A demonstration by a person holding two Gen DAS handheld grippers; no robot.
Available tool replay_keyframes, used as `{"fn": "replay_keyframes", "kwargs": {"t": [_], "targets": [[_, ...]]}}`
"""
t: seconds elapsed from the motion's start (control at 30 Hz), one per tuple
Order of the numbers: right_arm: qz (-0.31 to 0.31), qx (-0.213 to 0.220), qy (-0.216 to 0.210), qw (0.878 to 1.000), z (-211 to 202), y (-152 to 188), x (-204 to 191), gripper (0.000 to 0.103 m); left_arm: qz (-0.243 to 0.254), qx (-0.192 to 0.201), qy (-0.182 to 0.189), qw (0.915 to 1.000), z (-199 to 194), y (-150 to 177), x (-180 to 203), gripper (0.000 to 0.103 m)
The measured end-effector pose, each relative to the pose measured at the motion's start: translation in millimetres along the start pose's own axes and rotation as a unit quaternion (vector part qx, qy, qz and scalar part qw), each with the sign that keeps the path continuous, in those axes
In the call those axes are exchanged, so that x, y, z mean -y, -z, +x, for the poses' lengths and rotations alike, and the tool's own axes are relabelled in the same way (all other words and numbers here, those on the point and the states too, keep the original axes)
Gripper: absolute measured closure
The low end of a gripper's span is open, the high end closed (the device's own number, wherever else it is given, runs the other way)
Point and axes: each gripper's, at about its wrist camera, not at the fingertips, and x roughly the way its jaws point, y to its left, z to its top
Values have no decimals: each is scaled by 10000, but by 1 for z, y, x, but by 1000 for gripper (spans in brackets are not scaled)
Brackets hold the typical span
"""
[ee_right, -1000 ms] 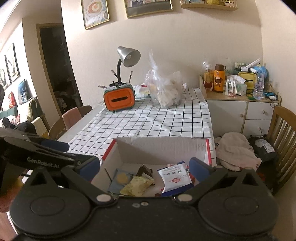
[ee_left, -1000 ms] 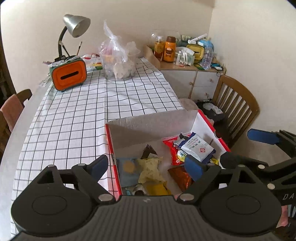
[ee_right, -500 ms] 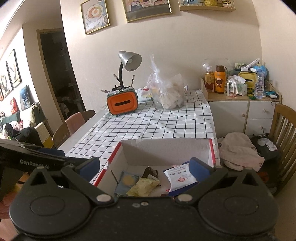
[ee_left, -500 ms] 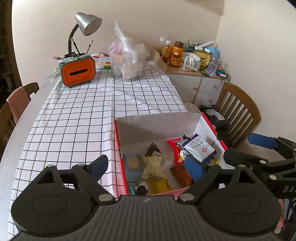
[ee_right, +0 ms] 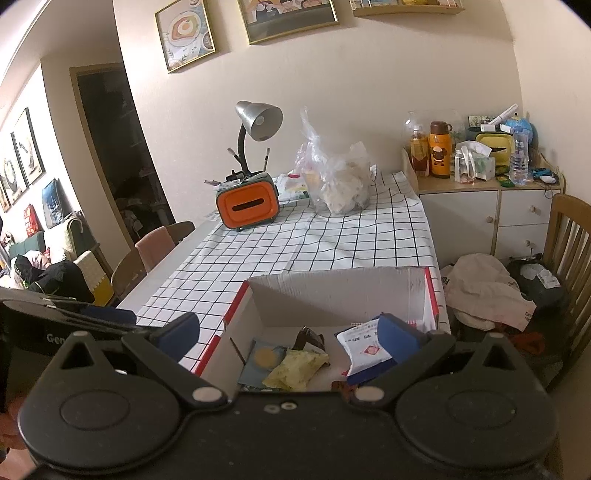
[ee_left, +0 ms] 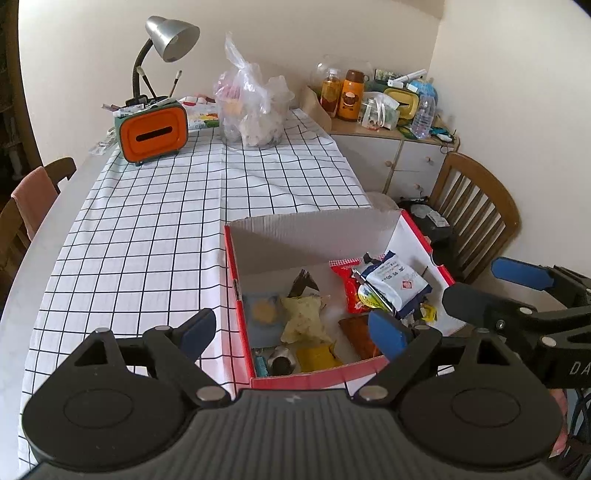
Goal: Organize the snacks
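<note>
A red-edged cardboard box [ee_left: 314,221] sits at the table's near right corner. Several snacks lie in it: a white packet with a red diamond [ee_left: 395,282], a red packet [ee_left: 351,288], a crumpled yellow packet [ee_left: 303,319], a blue packet with a yellow disc [ee_left: 262,310] and a brown packet [ee_left: 360,334]. My left gripper [ee_left: 291,330] hangs open above the box's near edge, holding nothing. My right gripper [ee_left: 498,288] is open beside the box's right wall. In the right wrist view that gripper [ee_right: 288,332] frames the box [ee_right: 332,288], the white packet [ee_right: 364,345] and the yellow packet [ee_right: 295,369].
On the checked tablecloth [ee_left: 147,229] stand an orange holder [ee_left: 151,133] with a desk lamp [ee_left: 171,35] and a full plastic bag [ee_left: 251,114] at the far end. A cluttered cabinet [ee_left: 388,147] and wooden chair [ee_left: 476,206] are right; more chairs [ee_left: 33,199] are left.
Both grippers have drawn back and risen a little from the box, so more of its near edge shows. Both stay open and the snacks have not moved.
</note>
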Motion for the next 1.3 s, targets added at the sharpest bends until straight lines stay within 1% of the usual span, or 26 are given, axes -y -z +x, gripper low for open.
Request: {"fn": "replay_keyframes", "kwargs": {"t": [0.13, 0.73, 0.97, 1.3], "targets": [[11, -4, 16, 10000, 0, 1, 0, 0, -15, -97, 30, 9999, 2, 1, 0, 13], [118, -23, 43, 9999, -2, 3, 2, 0, 8, -153, 48, 9999, 2, 5, 4, 13], [138, 59, 37, 9999, -5, 5, 3, 0, -22, -31, 44, 10000, 0, 6, 6, 13], [86, 201, 166, 9996, -10, 10, 0, 0, 90, 163, 36, 9998, -6, 9, 13, 13]]}}
